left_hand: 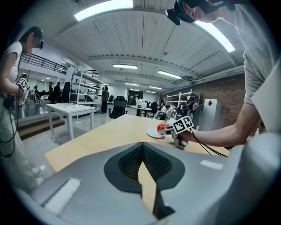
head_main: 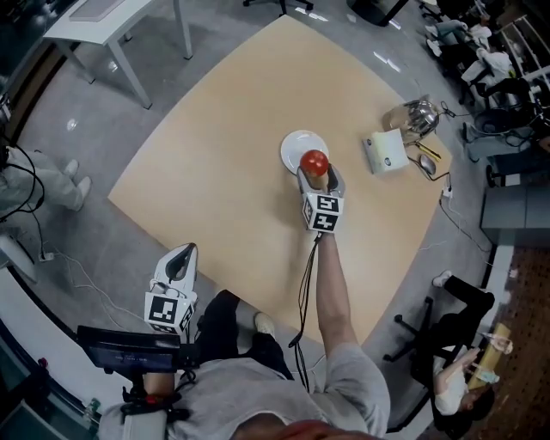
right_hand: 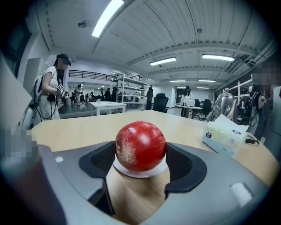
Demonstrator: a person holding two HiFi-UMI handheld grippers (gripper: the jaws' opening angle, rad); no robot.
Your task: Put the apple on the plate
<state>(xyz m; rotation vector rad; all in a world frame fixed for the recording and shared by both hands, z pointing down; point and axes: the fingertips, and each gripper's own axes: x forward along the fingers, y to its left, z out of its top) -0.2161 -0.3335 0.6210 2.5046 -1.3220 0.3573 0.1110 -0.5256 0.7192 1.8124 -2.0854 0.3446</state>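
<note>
A red apple sits between the jaws of my right gripper, which is shut on it, both pads touching its sides. The apple is over the near edge of a small white plate in the middle of the tan table. In the right gripper view the apple fills the gap, with the plate just under it; I cannot tell whether they touch. My left gripper hangs off the table's near edge, shut and holding nothing. From there the apple shows far off.
A white tissue box and a shiny metal kettle stand at the table's right corner, with cables beside them. A white desk stands beyond the far left. A person stands at the left; an office chair is at lower right.
</note>
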